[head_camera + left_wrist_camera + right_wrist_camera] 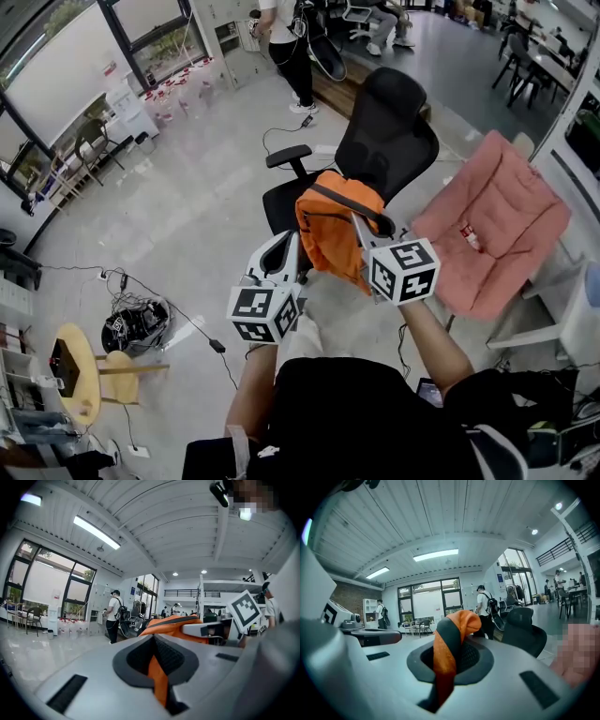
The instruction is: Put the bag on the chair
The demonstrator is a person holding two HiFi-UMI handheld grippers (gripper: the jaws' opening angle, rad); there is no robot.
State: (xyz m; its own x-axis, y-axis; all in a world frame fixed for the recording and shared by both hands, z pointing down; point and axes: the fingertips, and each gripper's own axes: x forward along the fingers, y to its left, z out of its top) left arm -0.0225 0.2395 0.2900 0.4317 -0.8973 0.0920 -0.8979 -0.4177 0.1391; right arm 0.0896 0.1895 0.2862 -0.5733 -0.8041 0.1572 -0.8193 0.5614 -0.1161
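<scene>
An orange bag (333,230) with a dark strap hangs between my two grippers, just above the seat of a black office chair (386,131). My left gripper (292,248) is shut on the bag's left edge; in the left gripper view orange fabric (158,679) is pinched in the shut jaws. My right gripper (361,232) is shut on the bag's right side, and the right gripper view shows an orange strap (449,641) with a dark stripe clamped between the jaws. The chair (526,632) stands just past it. The bag hides most of the seat.
A pink padded lounge chair (494,220) stands right of the office chair. Cables and a dark bundle (139,326) lie on the floor at left, near a small yellow table (80,380). A person (292,52) stands beyond the chair.
</scene>
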